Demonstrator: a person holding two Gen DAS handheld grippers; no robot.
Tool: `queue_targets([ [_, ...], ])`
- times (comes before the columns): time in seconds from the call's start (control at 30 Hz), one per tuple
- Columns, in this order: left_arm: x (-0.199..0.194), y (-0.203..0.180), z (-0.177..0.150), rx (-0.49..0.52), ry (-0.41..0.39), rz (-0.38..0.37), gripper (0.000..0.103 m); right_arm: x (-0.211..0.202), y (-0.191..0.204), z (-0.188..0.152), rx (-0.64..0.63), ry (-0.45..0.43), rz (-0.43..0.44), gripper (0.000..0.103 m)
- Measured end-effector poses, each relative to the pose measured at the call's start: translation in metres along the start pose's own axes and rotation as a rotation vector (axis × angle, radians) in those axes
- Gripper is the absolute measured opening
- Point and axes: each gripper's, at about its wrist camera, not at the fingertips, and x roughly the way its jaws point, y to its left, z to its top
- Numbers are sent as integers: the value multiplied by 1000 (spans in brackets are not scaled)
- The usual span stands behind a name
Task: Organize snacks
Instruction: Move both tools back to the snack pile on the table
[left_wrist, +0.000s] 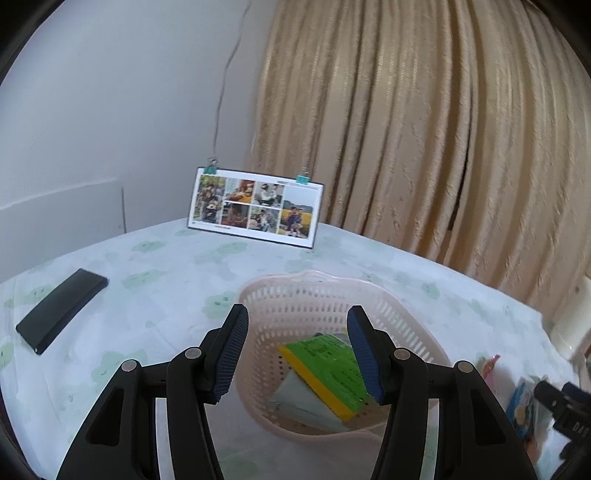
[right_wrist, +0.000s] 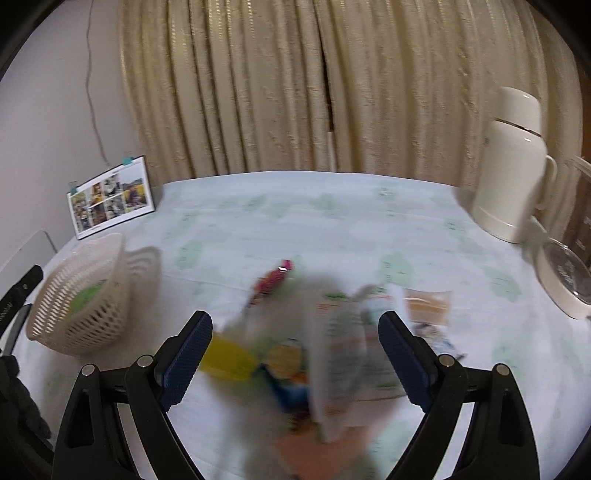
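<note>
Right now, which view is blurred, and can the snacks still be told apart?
Right wrist view: heavy motion blur smears the snack pile between the open right gripper; packets merge, only colours read. Left wrist view: mostly sharp; the green packet in the basket is clear, with fisheye bending at the edges.

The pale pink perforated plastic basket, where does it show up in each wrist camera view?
Left wrist view: the pale pink perforated plastic basket sits low and centre, beyond the open left gripper.
Right wrist view: the basket is at the left edge, mid-height.
Shared landmark: the clipped photo collage card stands behind it.
</note>
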Motion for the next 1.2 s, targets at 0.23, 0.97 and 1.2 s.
queue_targets([
  [0.23,-9,-29,-1,96,14,-91,62,7,-24,-7,15,65,-3,91],
  [0.97,-17,-112,-17,279,195,-373,68,36,-46,-12,31,199,-15,67],
  [1.2,-7,-134,-33,325,271,-411,68,31,-57,-8,84,195,17,44],
])
